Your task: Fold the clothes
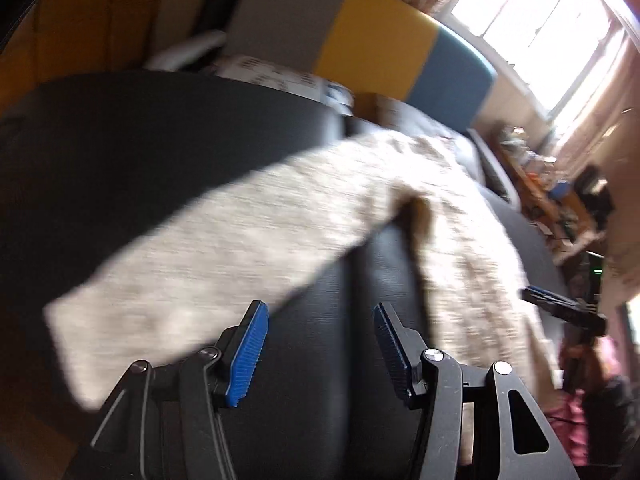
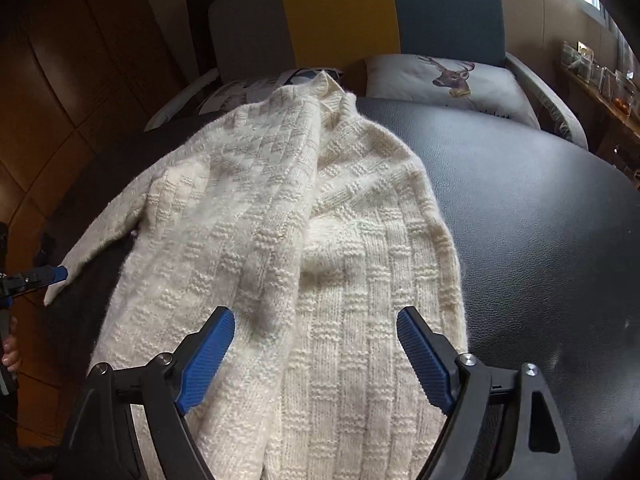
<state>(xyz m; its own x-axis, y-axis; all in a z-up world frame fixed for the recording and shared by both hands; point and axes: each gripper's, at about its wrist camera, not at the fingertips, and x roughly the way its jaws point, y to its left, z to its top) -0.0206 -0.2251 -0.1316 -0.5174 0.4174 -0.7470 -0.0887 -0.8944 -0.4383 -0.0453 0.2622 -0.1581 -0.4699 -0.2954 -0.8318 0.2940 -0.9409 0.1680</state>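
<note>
- Sweater (image 2: 320, 248): cream, block-knit, lying on the black table (image 2: 540, 240) in front of you; collar at the far end, hem nearest your right gripper; one side of the body is folded in over the middle, leaving a bunched ridge down the centre.
- Sleeve (image 1: 208, 264): stretched out flat across the table on your left side, cuff end nearest your left gripper; this view is motion-blurred, so knit detail is lost.
- Left gripper (image 1: 320, 354): blue-padded jaws spread apart with nothing between them, poised above bare table just beside the sleeve; seen from your right wrist view, its tip (image 2: 56, 274) sits close to the cuff, though contact cannot be told.
- Right gripper (image 2: 316, 354): jaws spread wide, holding nothing, poised over the sweater's hem area.
- Pillow (image 2: 452, 80): grey, with a deer print, beyond the table's far edge.
- Chair back (image 2: 340, 12): grey, yellow and blue panels, behind the pillow.
- Window (image 1: 536, 28): bright, upper right of your left wrist view.
</note>
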